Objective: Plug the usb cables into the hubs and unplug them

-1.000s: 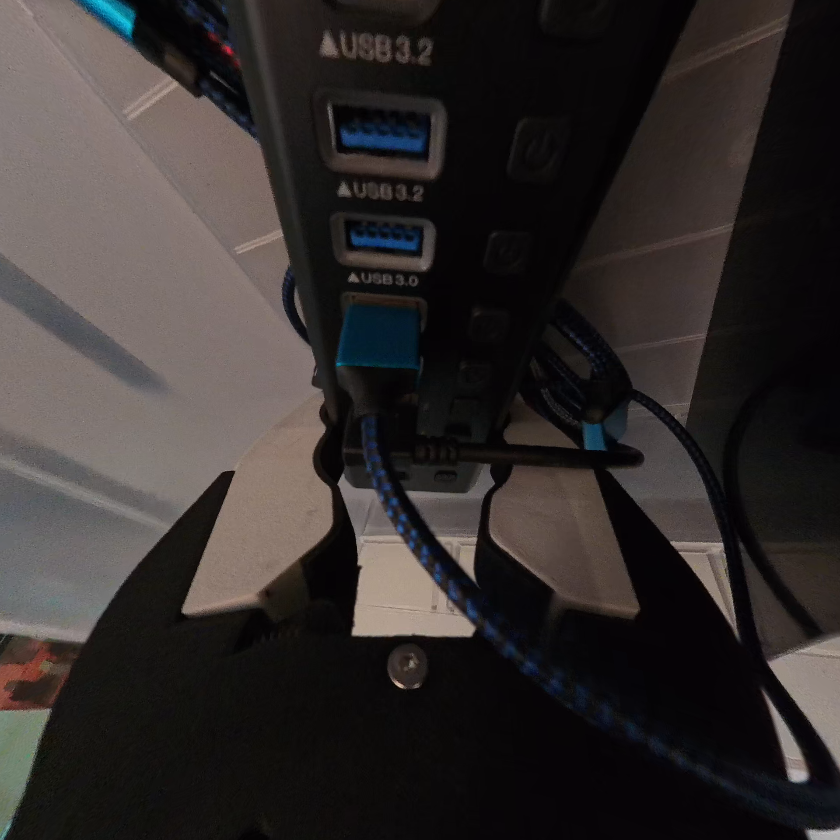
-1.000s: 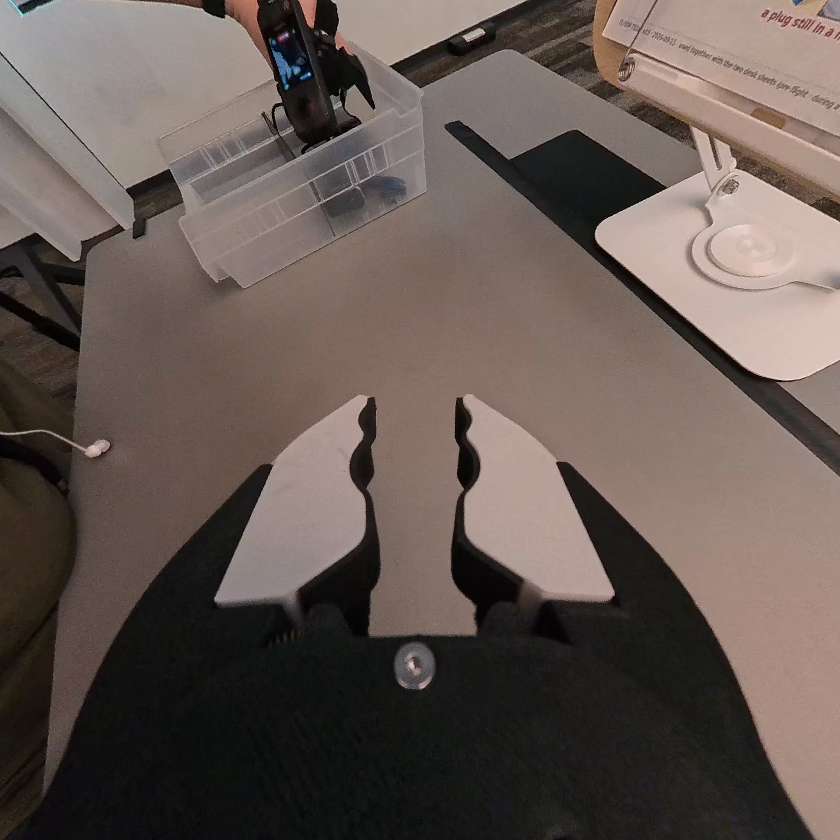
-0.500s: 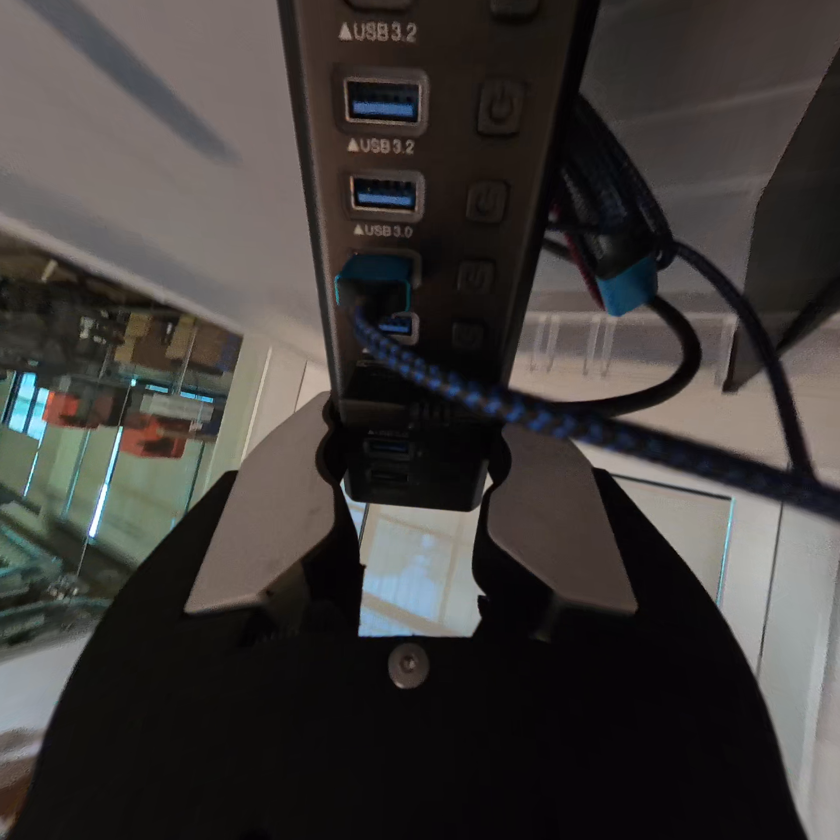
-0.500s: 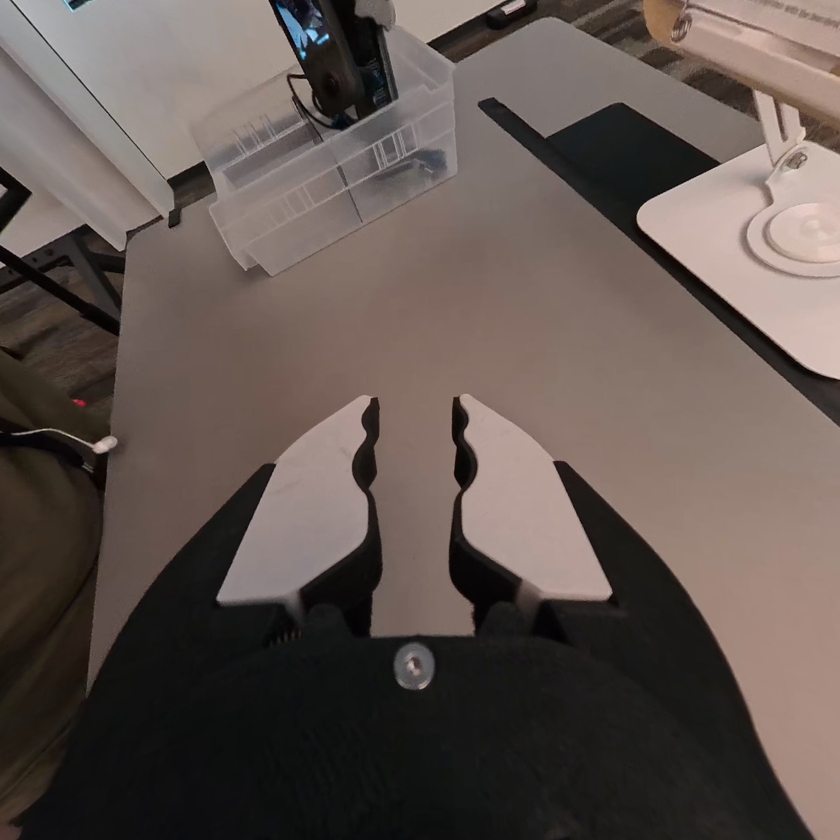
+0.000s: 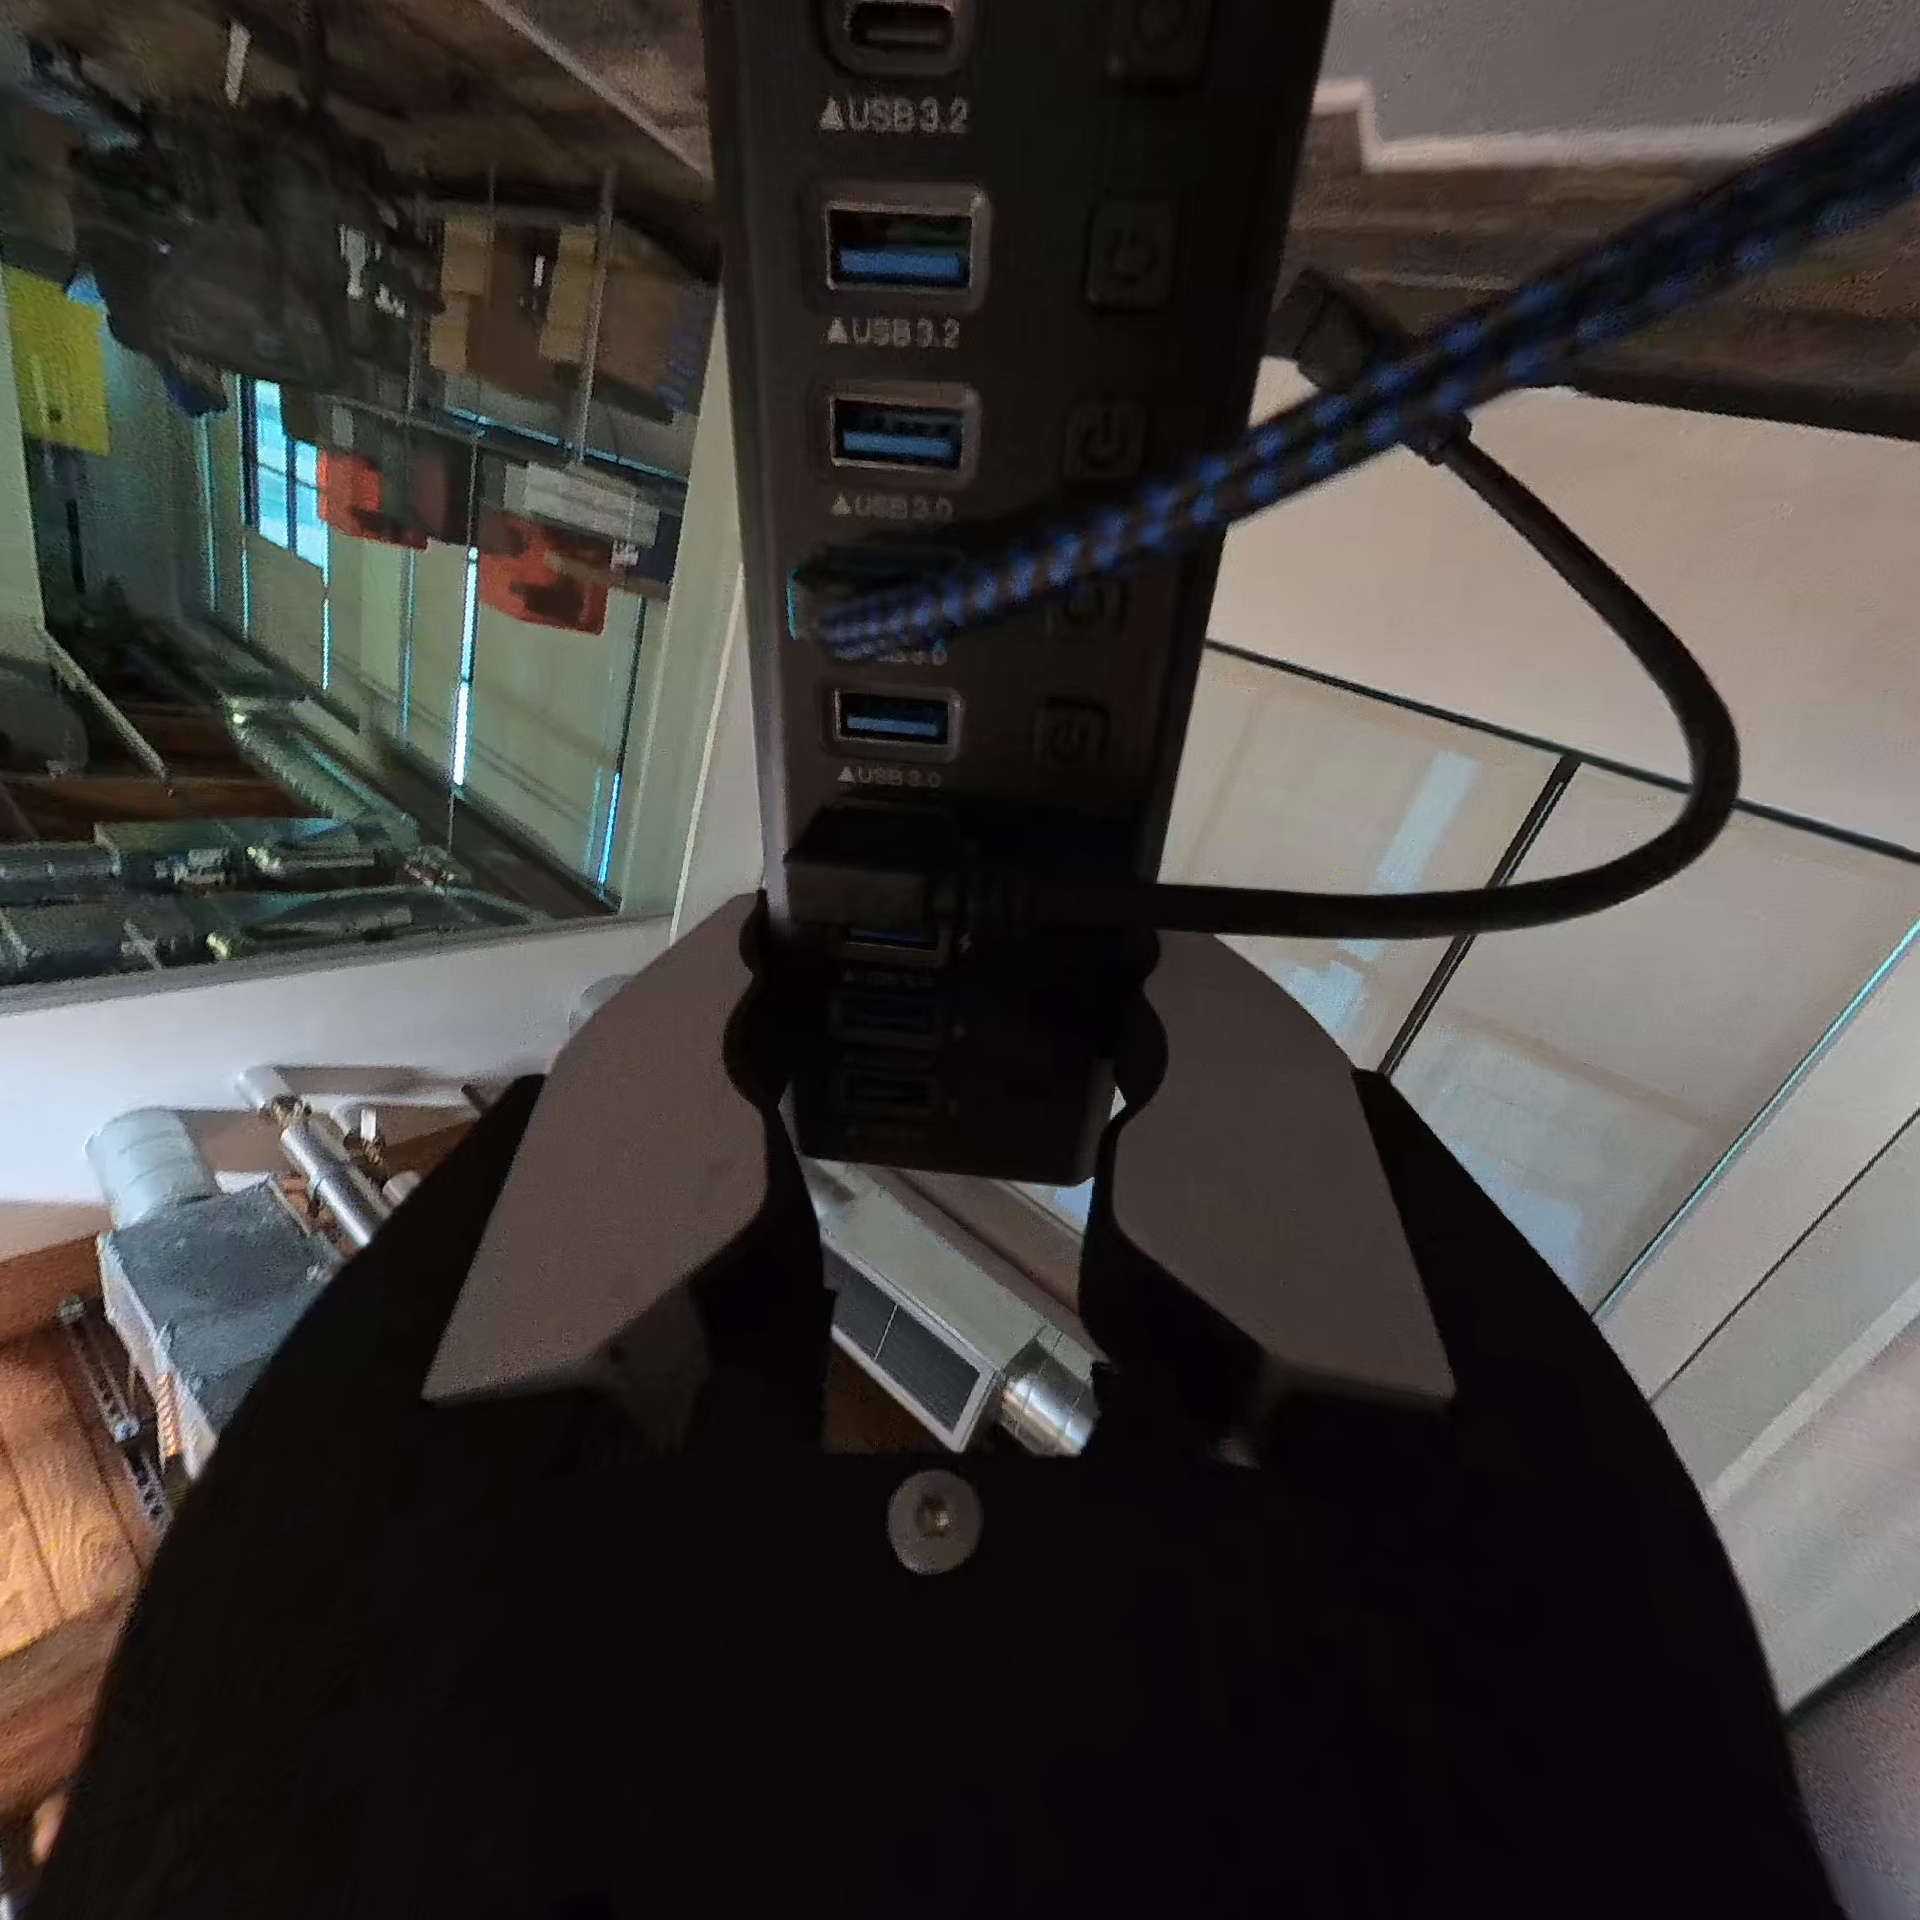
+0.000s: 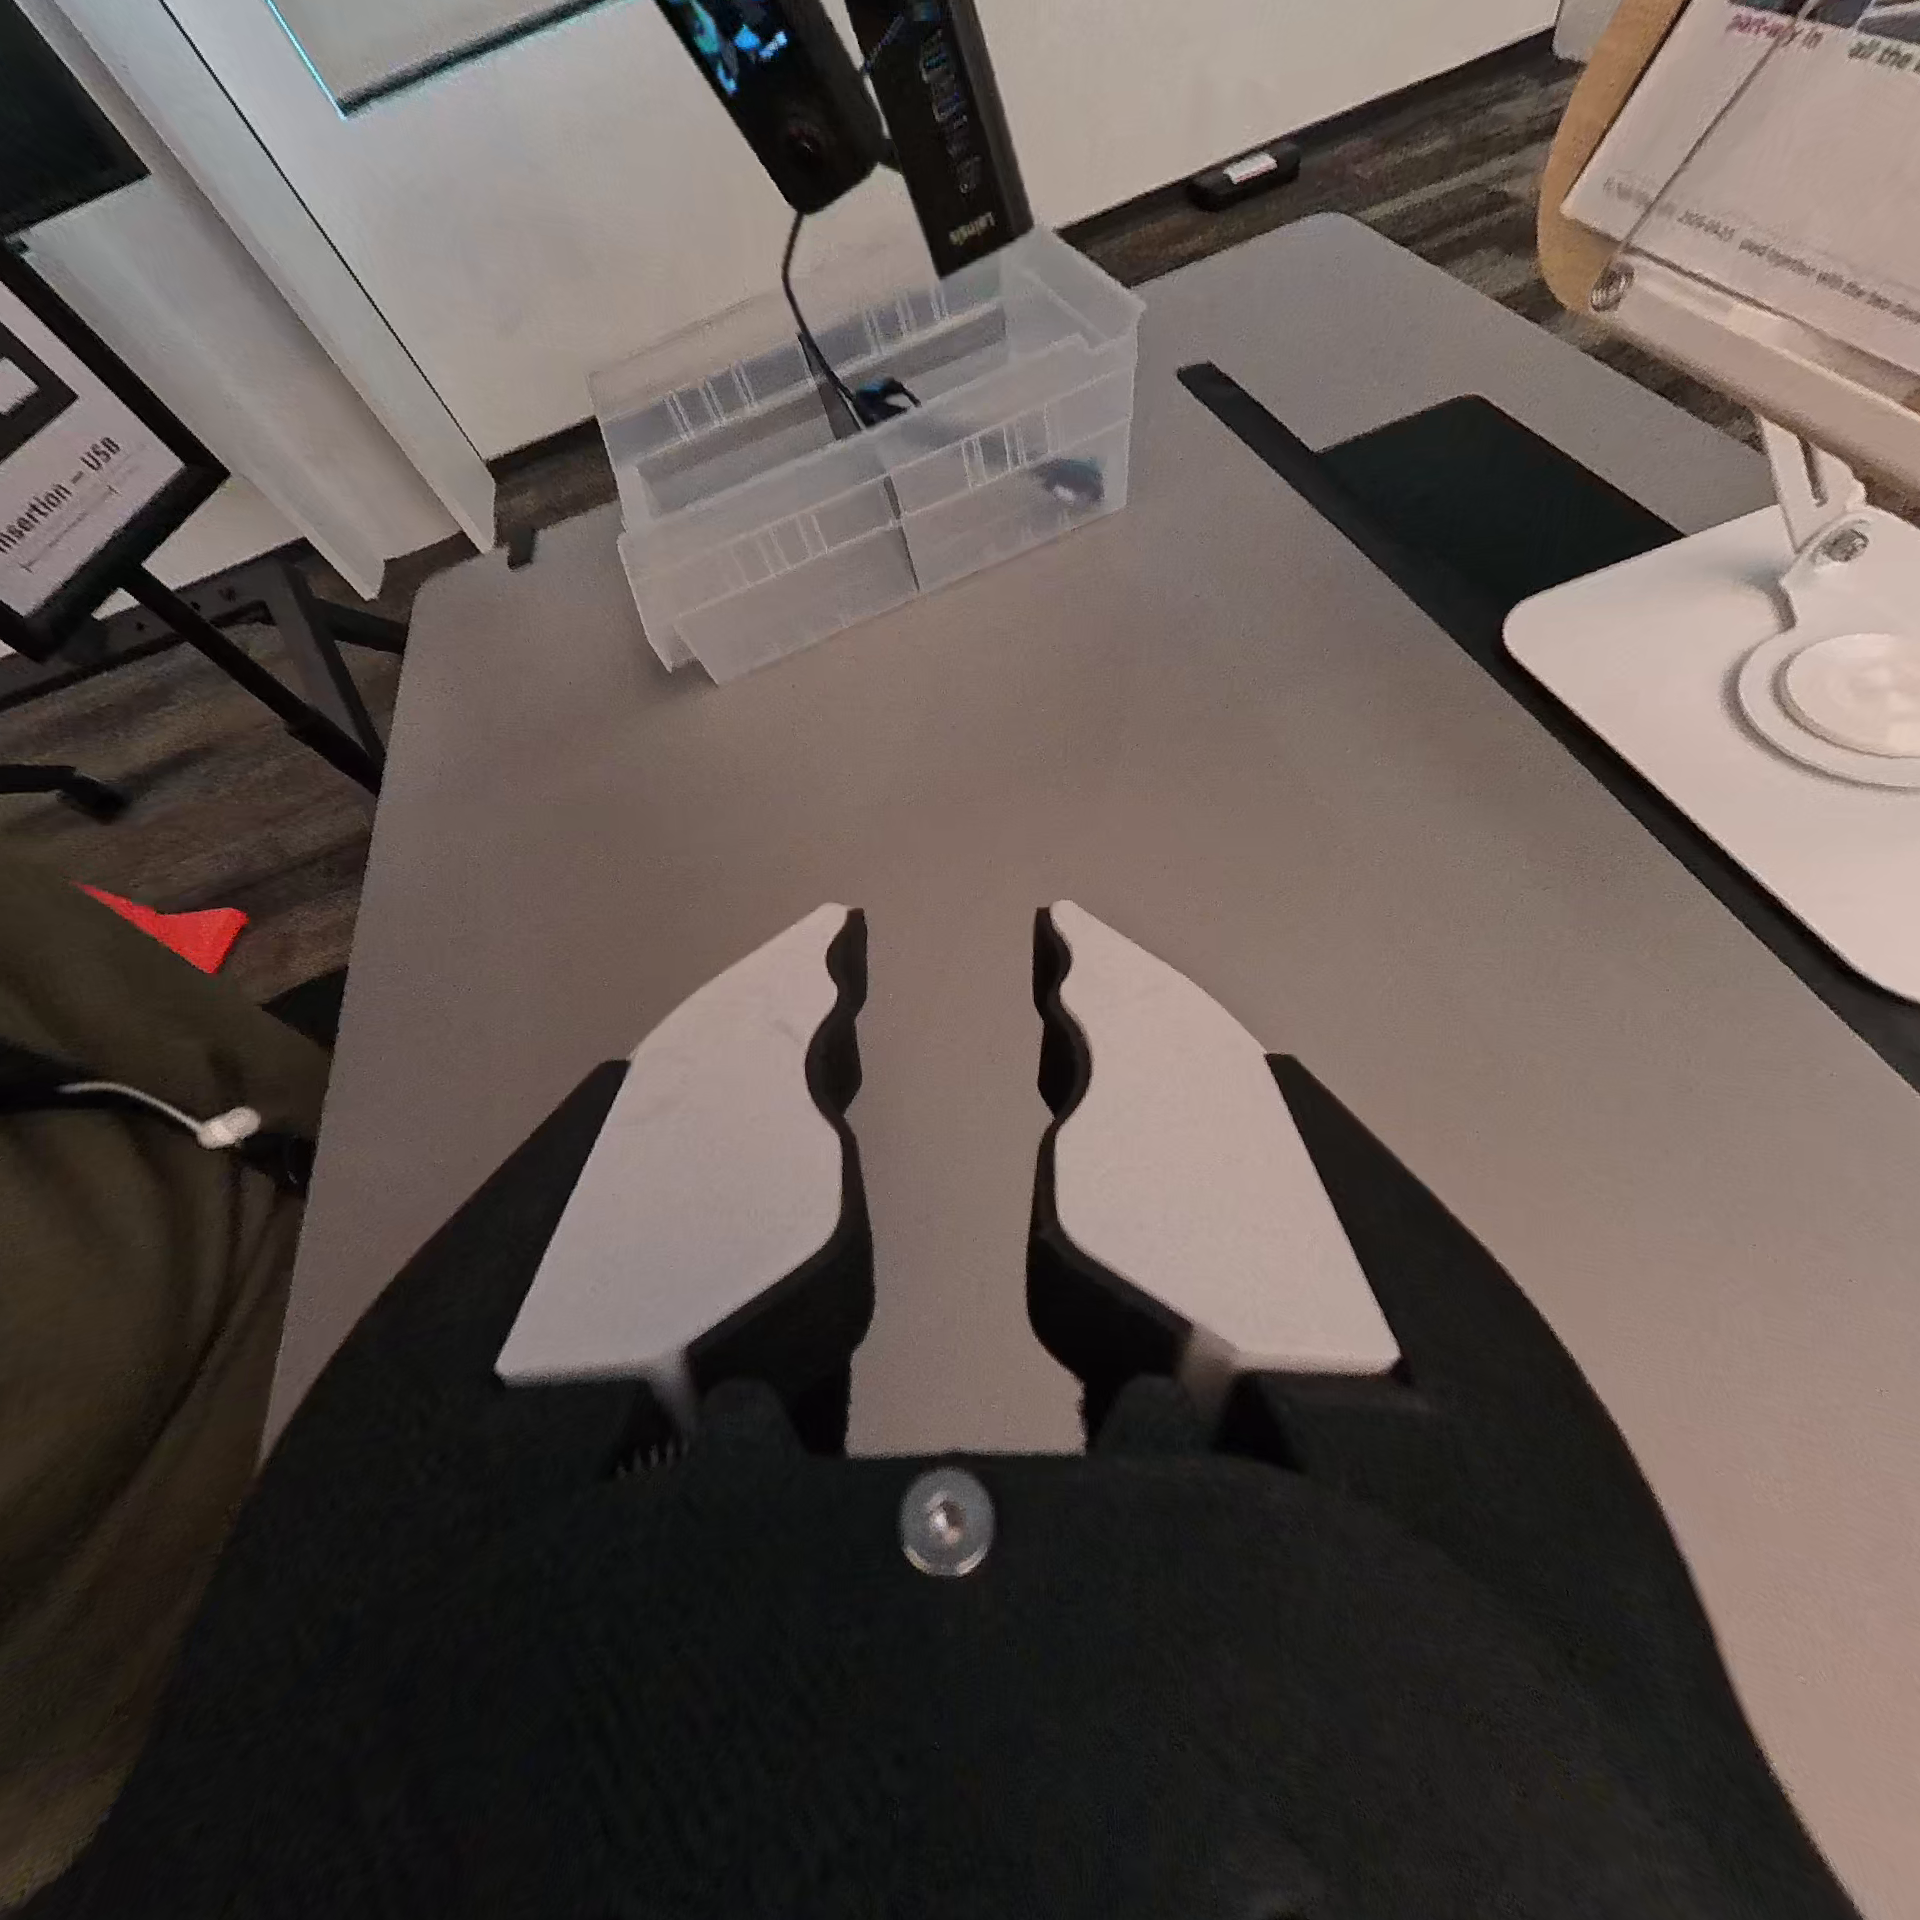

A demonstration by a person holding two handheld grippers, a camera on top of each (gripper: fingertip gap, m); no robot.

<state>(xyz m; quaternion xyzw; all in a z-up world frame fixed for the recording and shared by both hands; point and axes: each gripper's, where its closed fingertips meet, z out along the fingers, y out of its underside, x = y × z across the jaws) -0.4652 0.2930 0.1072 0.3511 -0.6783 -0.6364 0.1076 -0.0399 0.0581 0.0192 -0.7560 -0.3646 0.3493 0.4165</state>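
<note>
My left gripper [image 5: 940, 1029] is shut on the near end of a long black USB hub [image 5: 997, 416], held up in the air. A blue braided cable [image 5: 1299, 436] is plugged into a middle port and runs off to the upper right. A black cable [image 5: 1558, 883] is plugged in lower down and loops right. In the right wrist view the hub [image 6: 951, 135] hangs above a clear bin [image 6: 873, 468], beside the left gripper's camera body [image 6: 790, 94]. My right gripper [image 6: 948, 920] is open and empty above the grey table [image 6: 1039, 748].
A white stand base [image 6: 1714, 727] with a document holder [image 6: 1745, 208] sits at the table's right. A black strip [image 6: 1455, 499] runs along the table there. A sign on a black frame [image 6: 73, 488] stands to the left. A person's dark green clothing [image 6: 104, 1195] is at the left edge. Some 50 centimeters of space lies between my two pairs of fingers.
My left gripper has lifted the hub out of the bin and tilted it upward, and the cables now trail right. My right gripper has drawn back and tilted up, still open.
</note>
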